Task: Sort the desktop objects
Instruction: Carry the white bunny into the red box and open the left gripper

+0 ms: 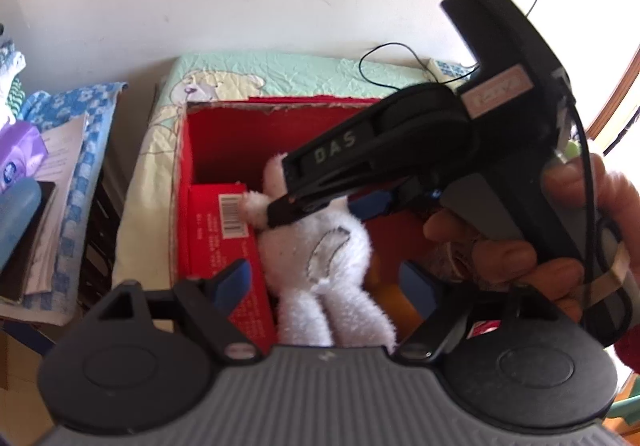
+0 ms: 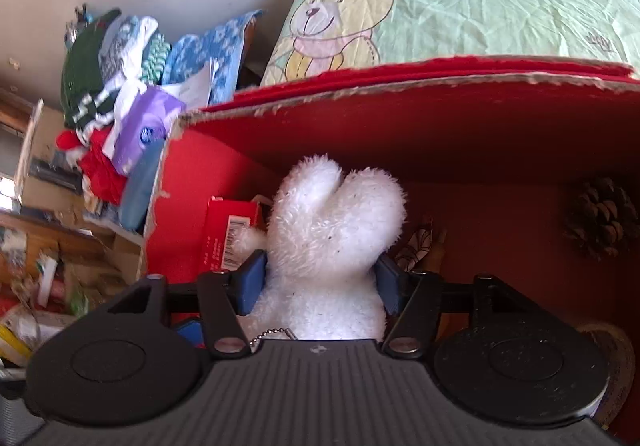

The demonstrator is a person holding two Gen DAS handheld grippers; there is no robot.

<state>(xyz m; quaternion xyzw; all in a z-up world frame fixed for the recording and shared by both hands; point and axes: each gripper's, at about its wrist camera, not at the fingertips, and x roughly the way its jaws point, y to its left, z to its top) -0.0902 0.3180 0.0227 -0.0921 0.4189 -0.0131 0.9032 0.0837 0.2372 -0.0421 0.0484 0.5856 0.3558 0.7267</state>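
So the white plush toy (image 2: pixel 332 242) is down inside the red cardboard box (image 2: pixel 440 125), lying next to a small red carton (image 2: pixel 224 234) with a barcode. The right gripper (image 2: pixel 320 282) has its blue pads on either side of the plush, right up against the fur, though whether they actually squeeze it is hard to tell. The left gripper (image 1: pixel 328 286) hangs above the toy's legs with fingers spread, gripping nothing. A pine cone (image 2: pixel 600 217) sits in the box's corner.

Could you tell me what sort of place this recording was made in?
Probably a lived-in bedroom: a teddy-bear quilt, piled folded textiles, and a red cardboard box holding a white plush toy.
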